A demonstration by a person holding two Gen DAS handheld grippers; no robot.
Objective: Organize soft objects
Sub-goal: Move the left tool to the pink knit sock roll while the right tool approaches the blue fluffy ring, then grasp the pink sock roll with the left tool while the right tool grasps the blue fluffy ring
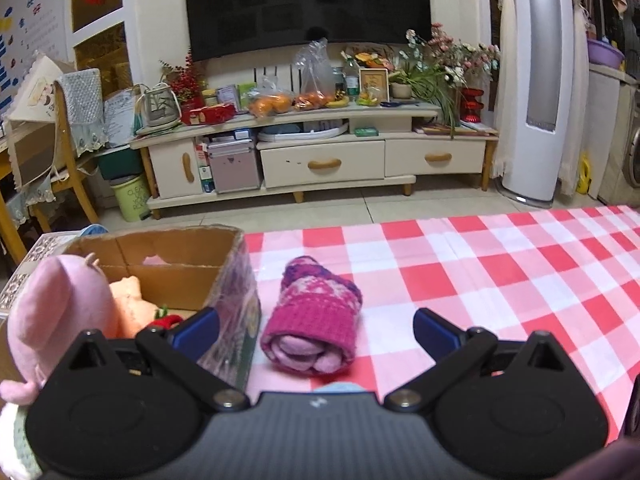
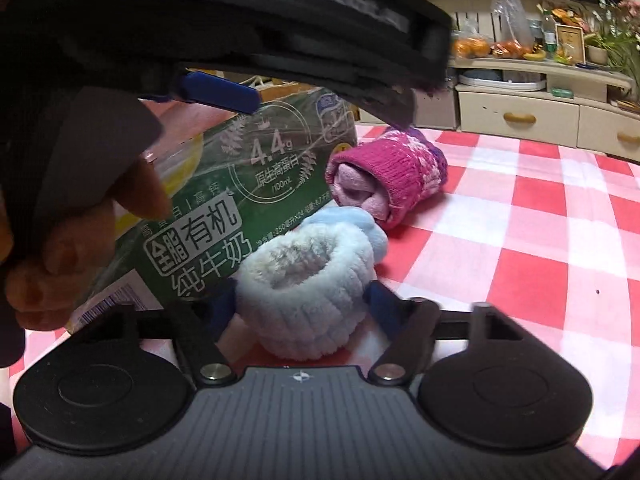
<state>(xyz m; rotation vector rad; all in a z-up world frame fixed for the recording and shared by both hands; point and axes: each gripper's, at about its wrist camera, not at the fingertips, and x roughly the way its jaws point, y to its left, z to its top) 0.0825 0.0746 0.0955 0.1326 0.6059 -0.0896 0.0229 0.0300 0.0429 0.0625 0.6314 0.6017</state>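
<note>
On the red-and-white checked tablecloth point(image 2: 532, 264), beside a green milk carton box point(image 2: 240, 184) serving as the bin:

Item 1 — pale blue fleecy rolled sock pair point(image 2: 308, 292). Plush, ribbed pile, cuff folded over into a hollow ring, a bluer lobe behind. Lies just beside the box wall, between the 2 blue pads of the right gripper point(image 2: 302, 308). Jaws stand partly open; the pads flank the roll closely, though whether they press it I cannot tell. To grip well, likely centre the pads on the roll's widest part, close until the pile gives, then lift clear before crossing the box rim.

Item 2 — magenta knitted rolled sock pair point(image 1: 312, 320). Ribbed cuff outside, lilac patterned knit at the far end, pink fleece lining showing in the mouth. Rests near the box, ahead of the left gripper point(image 1: 316, 332), whose jaws are wide apart and hold nothing.

Already in the box point(image 1: 160, 264) — a pink plush toy point(image 1: 60, 312) and an orange plush point(image 1: 128, 304).
</note>
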